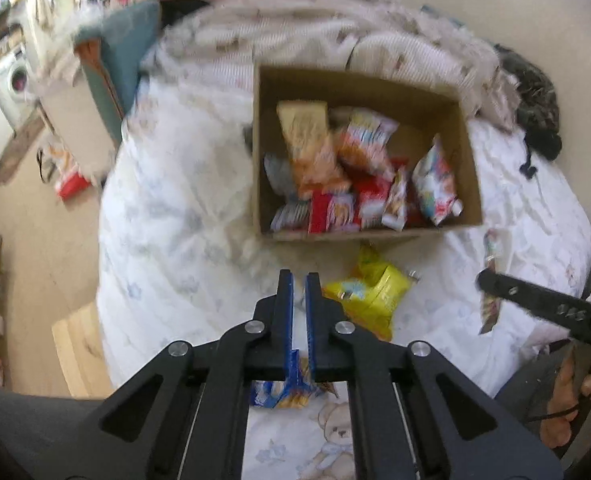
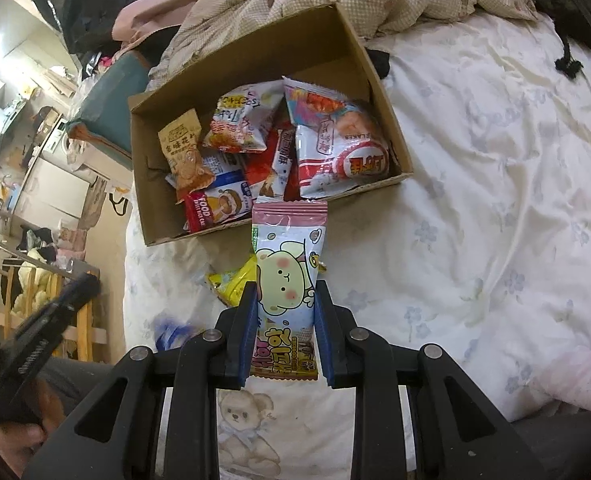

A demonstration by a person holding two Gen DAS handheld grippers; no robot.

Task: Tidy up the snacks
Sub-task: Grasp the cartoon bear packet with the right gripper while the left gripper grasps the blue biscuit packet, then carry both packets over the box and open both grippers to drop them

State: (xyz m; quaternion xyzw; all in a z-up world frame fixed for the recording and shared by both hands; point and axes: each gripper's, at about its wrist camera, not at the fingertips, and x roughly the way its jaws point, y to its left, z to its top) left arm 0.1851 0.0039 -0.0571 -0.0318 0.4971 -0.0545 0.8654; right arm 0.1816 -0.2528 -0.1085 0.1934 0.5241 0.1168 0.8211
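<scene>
Most snacks already lie in the cardboard box (image 2: 379, 92) on the bed (image 2: 495, 160); the right gripper (image 2: 283, 312) grasps a pink bear packet (image 2: 287, 272), the left gripper (image 1: 299, 300) is clenched on a blue wrapper (image 1: 291, 364), and a yellow packet (image 1: 371, 292) remains just outside the box's near edge

My right gripper (image 2: 283, 300) is matt black plastic with blue pads (image 2: 247, 332) and dull metal pins, pinching a glossy foil snack packet (image 2: 289, 280). The box (image 2: 379, 80) is plain matt cardboard; the bedsheet (image 2: 475, 200) under it is soft creased cloth.
</scene>
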